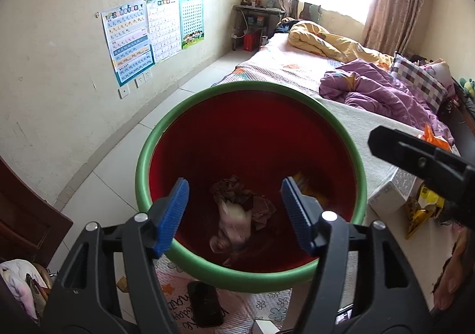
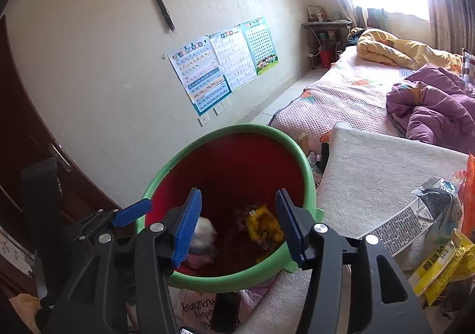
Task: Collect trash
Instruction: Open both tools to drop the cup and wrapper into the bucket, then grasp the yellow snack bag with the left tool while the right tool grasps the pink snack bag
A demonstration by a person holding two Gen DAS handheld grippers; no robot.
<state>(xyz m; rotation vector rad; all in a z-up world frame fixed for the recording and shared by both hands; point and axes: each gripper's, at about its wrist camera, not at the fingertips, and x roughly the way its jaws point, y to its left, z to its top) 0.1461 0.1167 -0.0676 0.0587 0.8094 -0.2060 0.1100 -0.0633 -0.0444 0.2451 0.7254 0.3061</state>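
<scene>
We see the bin [image 1: 148,156] on the floor, left of the bed [image 1: 297,63]; crumpled trash [image 1: 237,209] lies inside it, and wrappers [image 2: 439,268] lie on the bed's near corner.

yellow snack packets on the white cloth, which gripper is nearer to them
Right. The right gripper hangs open over the bin, just beside the yellow snack packets. The left gripper is over the bin's far side from them, also open.

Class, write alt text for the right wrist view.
The right gripper hangs open and empty over a green-rimmed red bin holding a yellow wrapper and crumpled paper. More wrappers lie on a white towel beside it.
</scene>
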